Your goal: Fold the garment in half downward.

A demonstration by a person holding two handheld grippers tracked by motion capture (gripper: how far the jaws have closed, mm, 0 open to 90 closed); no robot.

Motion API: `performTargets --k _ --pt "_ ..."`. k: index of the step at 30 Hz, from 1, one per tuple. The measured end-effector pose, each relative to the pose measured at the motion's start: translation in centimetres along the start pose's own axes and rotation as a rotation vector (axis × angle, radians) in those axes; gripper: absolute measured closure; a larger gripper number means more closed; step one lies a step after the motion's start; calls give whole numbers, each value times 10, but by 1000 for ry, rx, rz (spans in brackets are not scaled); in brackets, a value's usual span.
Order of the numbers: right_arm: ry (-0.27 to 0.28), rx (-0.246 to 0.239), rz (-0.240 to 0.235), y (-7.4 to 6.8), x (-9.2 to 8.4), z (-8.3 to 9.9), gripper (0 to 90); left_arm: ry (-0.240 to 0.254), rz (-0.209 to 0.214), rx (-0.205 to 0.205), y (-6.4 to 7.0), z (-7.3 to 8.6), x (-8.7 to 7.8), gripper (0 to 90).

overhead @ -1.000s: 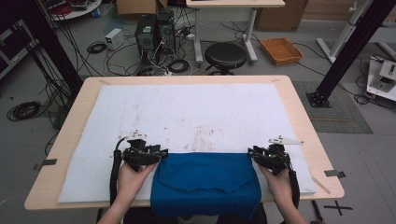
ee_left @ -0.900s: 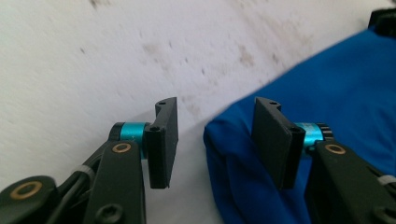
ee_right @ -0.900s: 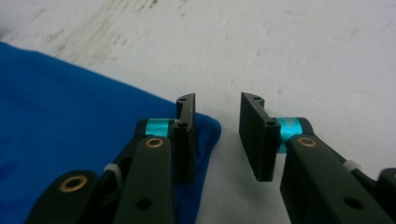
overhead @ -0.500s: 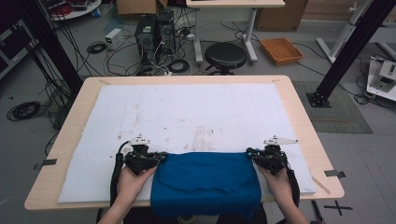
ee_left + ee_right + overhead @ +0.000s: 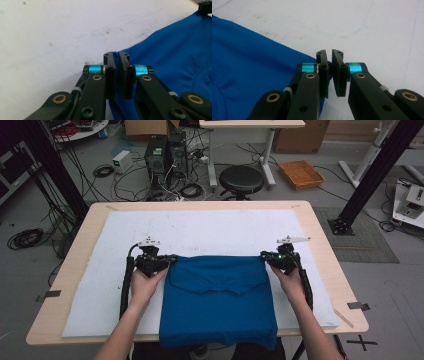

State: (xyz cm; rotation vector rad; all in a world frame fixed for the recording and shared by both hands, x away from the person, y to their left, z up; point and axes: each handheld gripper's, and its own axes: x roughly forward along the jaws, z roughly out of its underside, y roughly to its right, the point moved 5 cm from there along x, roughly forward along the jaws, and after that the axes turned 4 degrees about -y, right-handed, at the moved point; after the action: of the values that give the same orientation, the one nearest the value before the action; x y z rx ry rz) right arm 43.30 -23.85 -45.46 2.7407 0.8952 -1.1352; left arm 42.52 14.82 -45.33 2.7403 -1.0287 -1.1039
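A blue cloth (image 5: 220,295) lies on the white mat (image 5: 210,227), and its near end hangs over the table's front edge. My left gripper (image 5: 172,260) holds the cloth's far left corner. Its jaws have just closed, and in the left gripper view (image 5: 117,56) the blue cloth (image 5: 175,50) edge is pinched between the pads. At the far right corner my right gripper (image 5: 264,256) has likewise just closed. In the right gripper view (image 5: 329,53) the cloth (image 5: 249,62) runs in between its nearly touching jaws. The far edge is stretched straight between the two grippers.
The mat covers most of the wooden table (image 5: 320,235), with bare mat beyond and beside the cloth. Past the far edge stand a black stool (image 5: 241,179), computer towers (image 5: 162,157) and floor cables. Black frame posts (image 5: 372,177) rise at both sides.
Both hands have moved away from the person, pulling the cloth's far edge further up the mat. More of the cloth now lies on the table.
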Motion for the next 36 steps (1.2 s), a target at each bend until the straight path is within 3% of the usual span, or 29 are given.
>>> performTargets --k 8,14,16,17,19,21,26,31,36 --pt "-22 -17 35 17 25 -27 847 -1 -54 17 -17 -18 19 848" --pt "-37 -16 48 21 36 -30 845 -21 -66 10 -25 -18 28 841" --pt "-43 -16 52 20 38 -28 832 -18 -88 8 -26 -18 28 797" --pt "-37 -27 57 20 38 -28 814 -14 -104 3 -26 -18 27 734" --pt "-20 -21 69 19 33 -28 785 -6 -118 6 -26 -19 21 631" --pt "-13 -13 75 18 28 -29 743 16 -123 17 -24 -19 12 612" --pt "59 5 85 10 7 -24 702 50 -90 21 -11 -11 -7 543" --pt "73 23 86 -3 -9 -5 682 -9 -87 7 3 10 -13 544" --pt "58 32 81 -13 -18 13 672 -65 -107 -18 8 26 -8 628"
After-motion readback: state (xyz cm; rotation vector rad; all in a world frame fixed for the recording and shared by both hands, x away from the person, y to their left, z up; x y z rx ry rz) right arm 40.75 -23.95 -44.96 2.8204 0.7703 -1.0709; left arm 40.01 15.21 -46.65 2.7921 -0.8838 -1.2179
